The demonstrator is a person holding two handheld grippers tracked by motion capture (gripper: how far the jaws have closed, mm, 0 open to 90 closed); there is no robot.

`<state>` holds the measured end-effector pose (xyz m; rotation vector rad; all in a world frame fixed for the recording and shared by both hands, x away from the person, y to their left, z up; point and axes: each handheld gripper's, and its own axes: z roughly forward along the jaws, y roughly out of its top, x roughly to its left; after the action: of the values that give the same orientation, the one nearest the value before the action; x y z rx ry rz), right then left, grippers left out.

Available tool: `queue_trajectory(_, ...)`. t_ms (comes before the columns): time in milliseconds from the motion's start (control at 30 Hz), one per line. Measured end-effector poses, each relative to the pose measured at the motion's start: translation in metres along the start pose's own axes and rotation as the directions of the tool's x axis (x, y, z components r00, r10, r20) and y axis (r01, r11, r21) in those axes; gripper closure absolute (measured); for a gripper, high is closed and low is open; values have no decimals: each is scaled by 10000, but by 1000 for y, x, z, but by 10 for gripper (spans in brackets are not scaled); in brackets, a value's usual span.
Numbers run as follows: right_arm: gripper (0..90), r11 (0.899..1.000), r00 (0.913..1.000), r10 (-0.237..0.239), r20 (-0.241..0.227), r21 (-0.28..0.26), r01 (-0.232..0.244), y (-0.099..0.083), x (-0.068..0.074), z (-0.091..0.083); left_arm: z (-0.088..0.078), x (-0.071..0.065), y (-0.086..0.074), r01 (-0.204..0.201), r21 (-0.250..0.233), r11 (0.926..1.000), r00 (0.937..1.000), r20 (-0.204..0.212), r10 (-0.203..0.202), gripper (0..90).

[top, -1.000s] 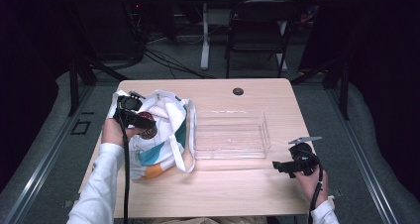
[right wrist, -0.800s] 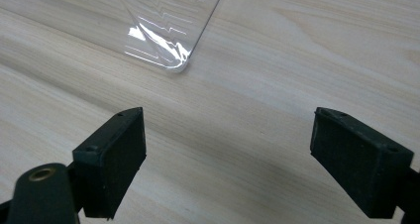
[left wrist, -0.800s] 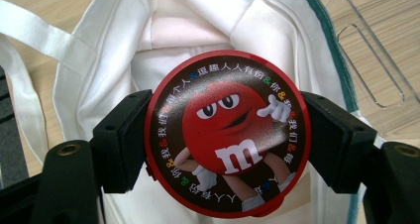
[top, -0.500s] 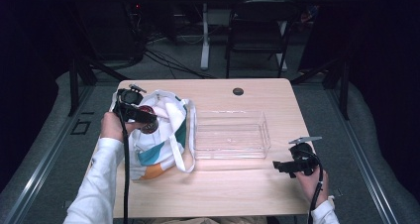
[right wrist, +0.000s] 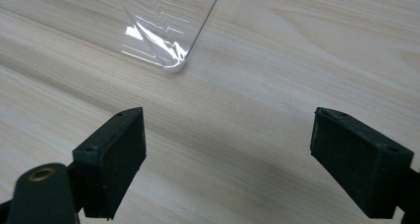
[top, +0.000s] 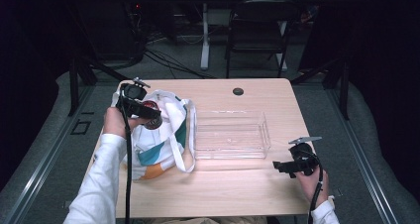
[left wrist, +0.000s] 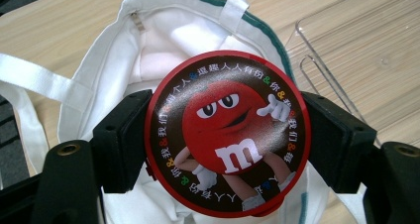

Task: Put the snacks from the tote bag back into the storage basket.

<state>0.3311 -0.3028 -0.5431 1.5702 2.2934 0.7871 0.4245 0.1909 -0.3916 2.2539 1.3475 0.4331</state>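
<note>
The wooden table [top: 208,194] has lots of bare room along the near edge and the far strip by the small black disc [top: 238,91]. The white tote bag [top: 163,135] sprawls over the left side, nearly touching the clear tray [top: 230,135] in the middle. Left gripper [top: 146,116] is clamped on the red round tin [left wrist: 228,132], held above the bag's open mouth. Right gripper [top: 278,167] sits near the right edge, jaws wide apart over bare wood.
</note>
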Motion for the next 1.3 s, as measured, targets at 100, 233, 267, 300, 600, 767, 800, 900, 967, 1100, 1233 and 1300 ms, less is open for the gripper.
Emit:
queue_trajectory(100, 137, 10000, 10000, -7, 2, 12, 7, 0, 0, 0, -2, -3, 3, -123, -38, 9999, 9999, 13, 123, 260)
queue_trajectory(233, 137, 10000, 10000, -1, -8, -12, 1, 0, 0, 0, -4, -7, 6, -207, -89, 9997, 9998, 20, 207, 259)
queue_trajectory(267, 137, 10000, 10000, 8, -17, -17, -9, 0, 0, 0, -5, -8, 7, -228, -141, 9996, 9997, 36, 228, 259)
queue_trajectory(300, 137, 10000, 10000, 2, -11, 0, -2, 0, 0, 0, -6, -11, 10, -307, -170, 9994, 9995, 50, 308, 259)
queue_trajectory(600, 137, 10000, 10000, -5, -16, -25, 5, 0, 0, 0, -7, -22, 18, -606, -248, 9979, 9980, 159, 610, 260)
queue_trajectory(767, 137, 10000, 10000, -26, -15, -30, 25, 0, 0, 0, -7, -28, 21, -674, -333, 9972, 9975, 211, 681, 259)
queue_trajectory(800, 137, 10000, 10000, -25, -12, -31, 25, 0, 0, 0, -7, -29, 22, -698, -353, 9969, 9972, 229, 707, 260)
queue_trajectory(900, 137, 10000, 10000, -12, -16, -24, 12, 0, 0, 0, -7, -33, 25, -776, -358, 9963, 9965, 271, 786, 260)
queue_trajectory(967, 137, 10000, 10000, -12, -15, -21, 12, 0, 0, 0, -6, -35, 27, -821, -389, 9959, 9960, 316, 833, 259)
queue_trajectory(1100, 137, 10000, 10000, -25, -17, -22, 25, 0, 0, 0, -5, -39, 29, -893, -414, 9951, 9952, 354, 908, 259)
queue_trajectory(1233, 137, 10000, 10000, -13, -23, -22, 13, 0, 0, 0, -2, -44, 32, -944, -381, 9948, 9946, 386, 959, 260)
queue_trajectory(1300, 137, 10000, 10000, -11, -20, -17, 11, 0, 0, 0, -1, -48, 34, -1049, -408, 9936, 9934, 430, 1066, 260)
